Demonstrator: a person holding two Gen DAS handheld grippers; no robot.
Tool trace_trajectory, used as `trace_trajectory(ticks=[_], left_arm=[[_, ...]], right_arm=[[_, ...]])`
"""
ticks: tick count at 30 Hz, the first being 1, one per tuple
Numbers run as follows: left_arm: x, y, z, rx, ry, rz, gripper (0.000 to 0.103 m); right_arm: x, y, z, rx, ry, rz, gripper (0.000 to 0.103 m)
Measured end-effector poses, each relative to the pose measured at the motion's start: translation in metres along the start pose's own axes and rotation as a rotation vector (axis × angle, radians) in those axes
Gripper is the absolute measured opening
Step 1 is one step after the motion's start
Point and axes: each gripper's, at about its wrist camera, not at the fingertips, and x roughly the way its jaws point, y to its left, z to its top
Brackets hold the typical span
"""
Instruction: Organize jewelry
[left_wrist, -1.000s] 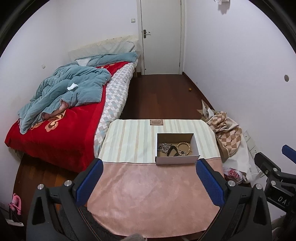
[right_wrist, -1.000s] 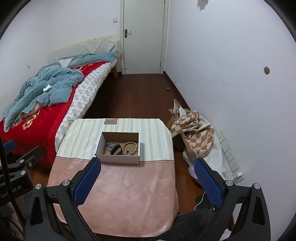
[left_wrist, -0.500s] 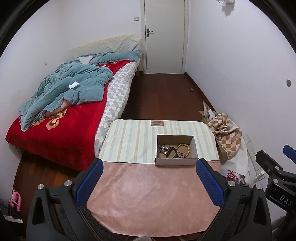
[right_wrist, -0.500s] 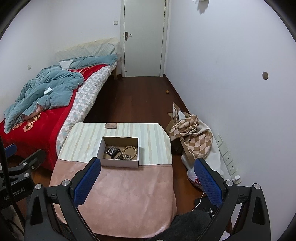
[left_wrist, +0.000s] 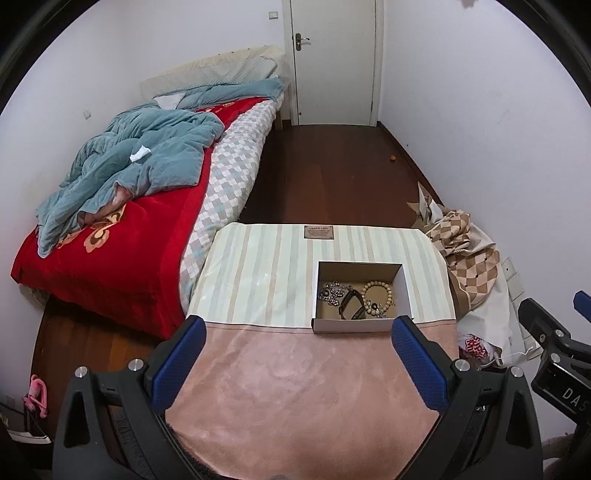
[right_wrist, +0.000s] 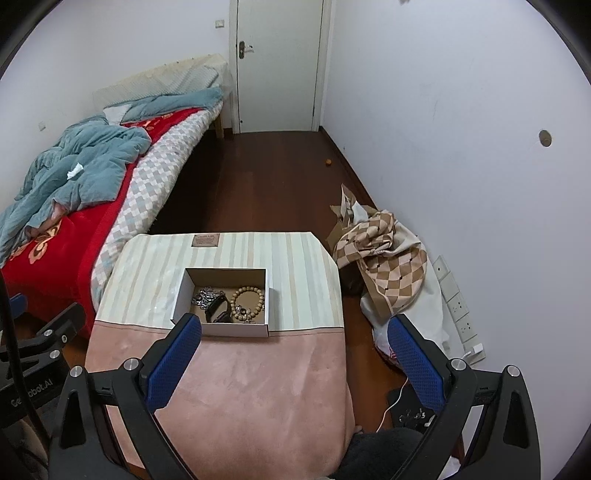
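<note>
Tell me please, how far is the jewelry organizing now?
Little looks done. The wooden bead bracelet, black band and silver chain piece lie mixed together in the open white cardboard box on the striped and pink cloth-covered table. Nothing is in hand: the left claw and right claw are open and empty above the table. All sorting is left.

Red bed cover (left_wrist: 122, 254), teal quilt (left_wrist: 147, 155), pink-and-striped tablecloth (left_wrist: 266, 280).
</note>
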Motion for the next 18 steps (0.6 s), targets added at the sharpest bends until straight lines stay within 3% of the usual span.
trace_trajectory(ticks=[18], left_arm=[[0.038,-0.010,-0.001,0.017,0.064,0.012,0.103]], right_arm=[[0.056,0.009,-0.002,0.000,0.082,0.005,0.103]])
